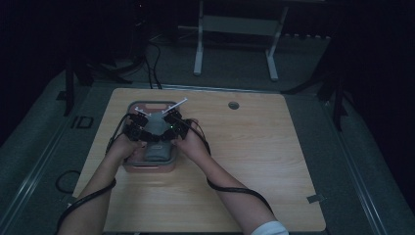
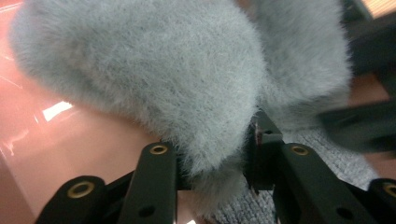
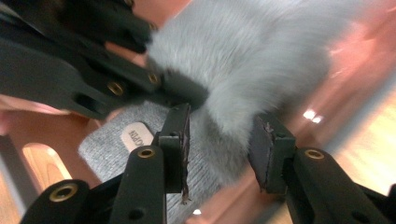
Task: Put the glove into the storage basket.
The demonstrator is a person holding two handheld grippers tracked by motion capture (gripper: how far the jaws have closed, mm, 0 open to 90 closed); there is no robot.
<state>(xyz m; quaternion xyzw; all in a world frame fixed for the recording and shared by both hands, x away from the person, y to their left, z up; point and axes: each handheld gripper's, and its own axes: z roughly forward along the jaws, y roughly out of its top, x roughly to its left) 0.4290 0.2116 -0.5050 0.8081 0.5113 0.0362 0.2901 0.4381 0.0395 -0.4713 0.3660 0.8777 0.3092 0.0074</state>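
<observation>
From the high view, a pink box (image 1: 149, 166) sits on the left part of the desk (image 1: 254, 161). A grey fluffy thing (image 1: 155, 126) is over the box, and both hands come together there. The left gripper (image 1: 138, 128) and the right gripper (image 1: 172, 125) are close to each other, one on each side of the fluffy thing. They could bump each other here, because there is so little room between them.

In the left gripper view, the grey fluffy thing (image 2: 154, 79) is right up close, with the pink box floor (image 2: 70, 154) under it. The jaws are a little apart and a tuft of fur sits between them. I cannot tell if the pads are pressing on it. If they hold just the tuft, the fluffy thing could slip out and drop crooked.

In the right gripper view, the jaws stand apart, with the fur (image 3: 243, 60) hanging between them and not squeezed. A grey knitted thing (image 3: 121, 144) with a small label lies in the box below. The left gripper's black arms (image 3: 70, 70) are very near. The fur could catch on a pad and get pulled back out of the box.
</observation>
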